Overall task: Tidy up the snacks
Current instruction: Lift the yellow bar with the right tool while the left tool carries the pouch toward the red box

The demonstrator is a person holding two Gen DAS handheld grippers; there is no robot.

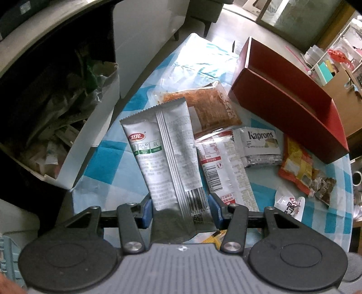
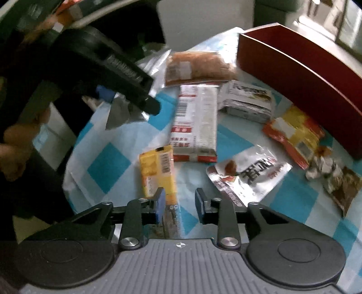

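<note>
Our left gripper (image 1: 181, 208) pinches the silver packet (image 1: 167, 153), lifted above the checked cloth (image 1: 106, 167). Our right gripper (image 2: 178, 203) closes toward the yellow packet (image 2: 158, 171), whose end lies by one pad; grip unclear. The red box (image 2: 294, 74) stands beyond.

Home, checked tablecloth (image 1: 108, 162), sofa (image 1: 203, 13)
</note>
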